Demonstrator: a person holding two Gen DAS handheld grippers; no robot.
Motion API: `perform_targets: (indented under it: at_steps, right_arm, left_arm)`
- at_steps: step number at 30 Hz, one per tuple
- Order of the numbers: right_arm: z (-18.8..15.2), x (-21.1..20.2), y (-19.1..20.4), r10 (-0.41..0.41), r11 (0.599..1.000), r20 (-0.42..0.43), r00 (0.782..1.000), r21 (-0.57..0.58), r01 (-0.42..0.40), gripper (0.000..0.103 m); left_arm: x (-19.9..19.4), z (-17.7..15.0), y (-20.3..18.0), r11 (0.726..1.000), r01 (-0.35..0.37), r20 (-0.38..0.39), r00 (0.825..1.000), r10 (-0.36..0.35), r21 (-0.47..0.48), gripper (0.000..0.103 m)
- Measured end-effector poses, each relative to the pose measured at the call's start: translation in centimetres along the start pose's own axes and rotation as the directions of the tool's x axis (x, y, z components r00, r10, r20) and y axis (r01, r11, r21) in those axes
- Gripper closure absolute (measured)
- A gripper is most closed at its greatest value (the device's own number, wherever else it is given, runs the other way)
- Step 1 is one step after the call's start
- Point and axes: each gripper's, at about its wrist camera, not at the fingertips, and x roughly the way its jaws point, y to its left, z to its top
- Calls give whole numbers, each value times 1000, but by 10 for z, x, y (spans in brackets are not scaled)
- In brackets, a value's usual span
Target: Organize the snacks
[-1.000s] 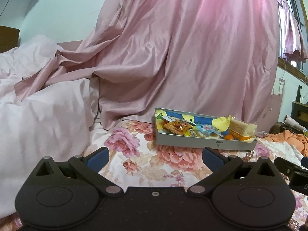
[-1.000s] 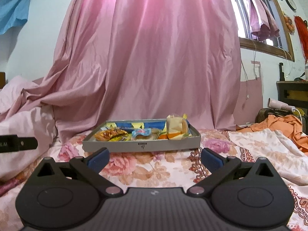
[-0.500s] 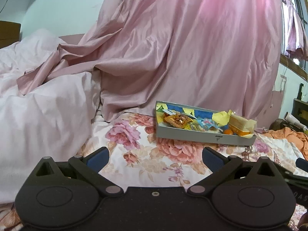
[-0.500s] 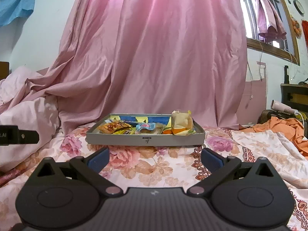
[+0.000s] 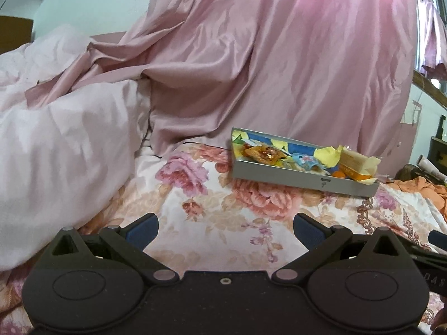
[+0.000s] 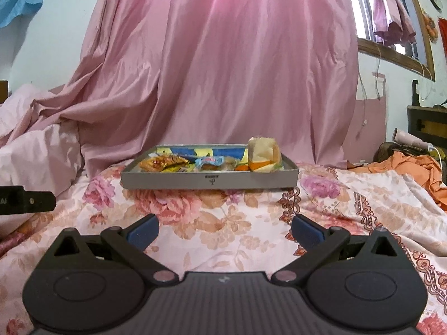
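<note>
Left hand-held gripper point(image 5: 225, 230): jaws spread wide, nothing between them; it hovers over the floral bedspread point(image 5: 212, 212) with the tray ahead and to its right.
Right hand-held gripper point(image 6: 225, 230): also spread and empty, facing the tray almost squarely, near but not touching.
Grey tray point(image 6: 209, 181): sits flat on the bed, straight ahead of the right hand-held gripper; low stiff walls, probably light, and likely to rock on the soft bedding.
Orange packet point(image 6: 160, 163): ahead-left in the tray; thin crinkly film, likely slippery, so best pinched at a sealed edge.
Blue-wrapped snack point(image 6: 208, 162): middle of the tray; small, soft and light, so pinch the twisted wrapper end gently.
Paper-wrapped snack point(image 6: 262, 153): ahead-right, standing above the rim; soft and crushable, so grip its flat sides lightly, low down.
Pink curtain point(image 6: 223, 69): hangs just behind the tray.
</note>
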Motion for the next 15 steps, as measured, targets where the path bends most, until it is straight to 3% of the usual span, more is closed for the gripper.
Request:
perform_targets:
  at_steps: [15]
  right_arm:
    - [-15, 9, 4, 30, 1000, 8, 1000, 3, -30, 0]
  left_arm:
    - [10, -15, 7, 1000, 9, 20, 1000, -9, -15, 1]
